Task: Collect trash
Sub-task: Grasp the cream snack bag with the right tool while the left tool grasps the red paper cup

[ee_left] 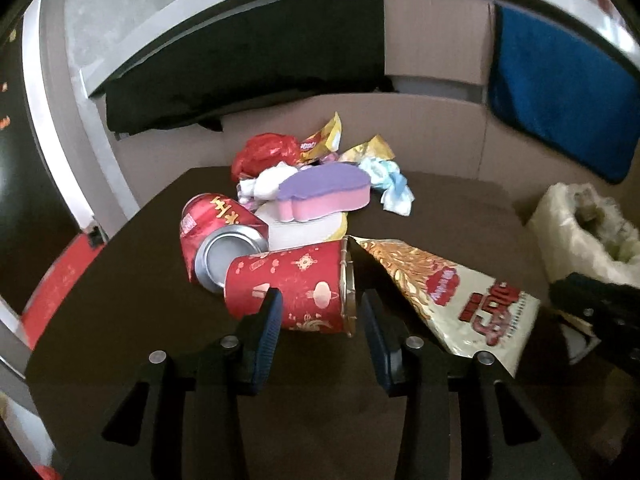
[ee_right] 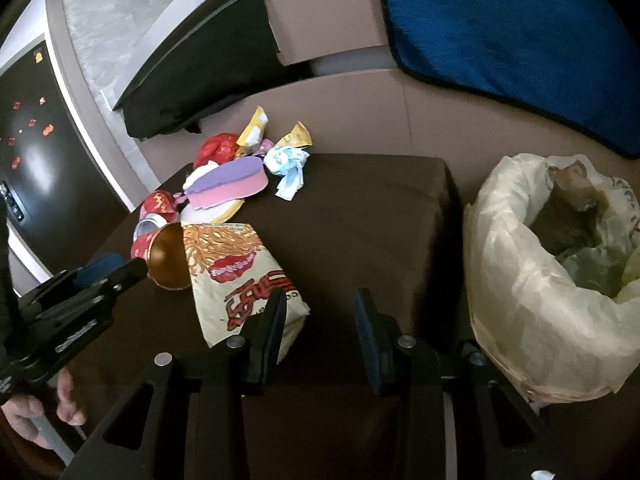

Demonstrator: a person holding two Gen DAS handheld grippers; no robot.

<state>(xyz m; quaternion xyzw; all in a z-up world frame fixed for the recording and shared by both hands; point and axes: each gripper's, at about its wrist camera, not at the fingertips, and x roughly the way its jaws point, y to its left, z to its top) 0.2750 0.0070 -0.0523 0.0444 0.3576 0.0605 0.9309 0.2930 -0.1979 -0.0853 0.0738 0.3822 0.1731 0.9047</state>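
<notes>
A red paper cup [ee_left: 296,288] lies on its side on the dark brown table [ee_left: 460,208]. My left gripper [ee_left: 320,300] is open, its fingers on either side of the cup; it shows from the side in the right wrist view [ee_right: 116,270] at the cup [ee_right: 168,256]. A crushed red can [ee_left: 216,232], a purple-pink sponge [ee_left: 324,196], a white snack bag [ee_left: 460,296] and crumpled wrappers [ee_left: 392,184] lie around. My right gripper [ee_right: 320,304] is open and empty over the snack bag's [ee_right: 240,272] near edge. A lined trash bag [ee_right: 552,264] stands to the right.
A beige sofa [ee_right: 360,112] runs behind the table, with a black cloth [ee_left: 248,72] and a blue blanket [ee_right: 512,24] on it. A red plastic bag [ee_left: 264,152] lies at the table's far edge. A dark appliance [ee_right: 36,160] stands at left.
</notes>
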